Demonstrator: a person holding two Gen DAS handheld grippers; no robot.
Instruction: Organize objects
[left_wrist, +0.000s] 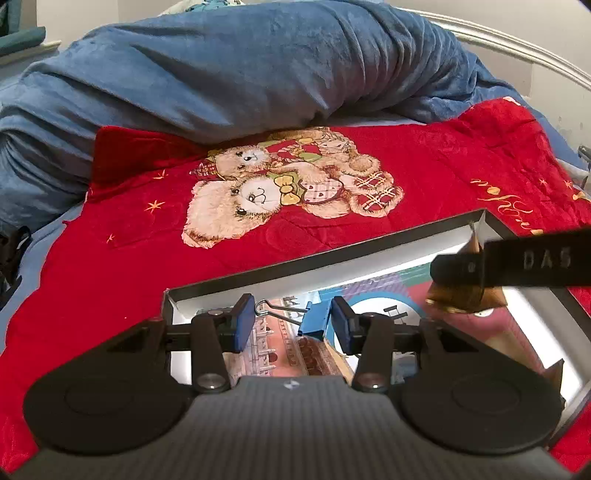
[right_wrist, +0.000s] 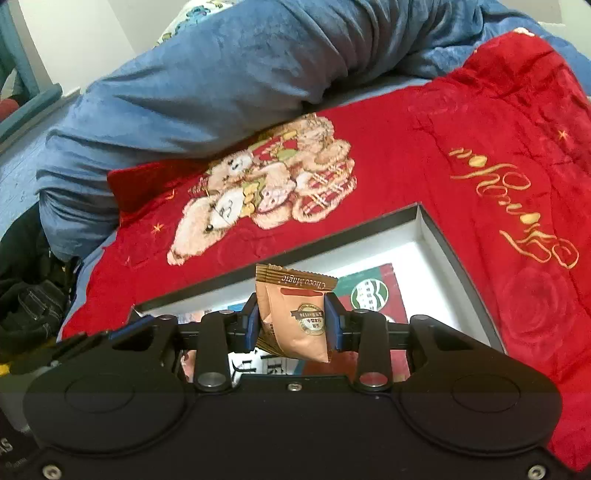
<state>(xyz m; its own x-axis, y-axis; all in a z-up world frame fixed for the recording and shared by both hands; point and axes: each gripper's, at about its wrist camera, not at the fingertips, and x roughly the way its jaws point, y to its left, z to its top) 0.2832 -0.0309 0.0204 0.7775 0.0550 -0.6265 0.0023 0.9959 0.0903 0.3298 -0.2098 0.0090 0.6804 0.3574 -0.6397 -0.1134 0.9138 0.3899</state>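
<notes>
A shallow box (left_wrist: 295, 267) with a white inside lies on the red blanket, with printed cards on its bottom. My left gripper (left_wrist: 291, 325) hangs over the box's left part, jaws apart; a blue binder clip (left_wrist: 314, 321) lies between the pads, close to the right pad, not squeezed. My right gripper (right_wrist: 291, 325) is shut on an orange "Choco Magic" snack packet (right_wrist: 295, 314), held above the box (right_wrist: 428, 229). The right gripper's finger and the packet (left_wrist: 465, 291) show at the right of the left wrist view.
The red teddy-bear blanket (left_wrist: 295, 184) covers the bed around the box. A rolled blue blanket (left_wrist: 221, 74) lies behind it. A white headboard (left_wrist: 517, 44) is at the back right. Dark clothing (right_wrist: 29, 295) lies at the bed's left edge.
</notes>
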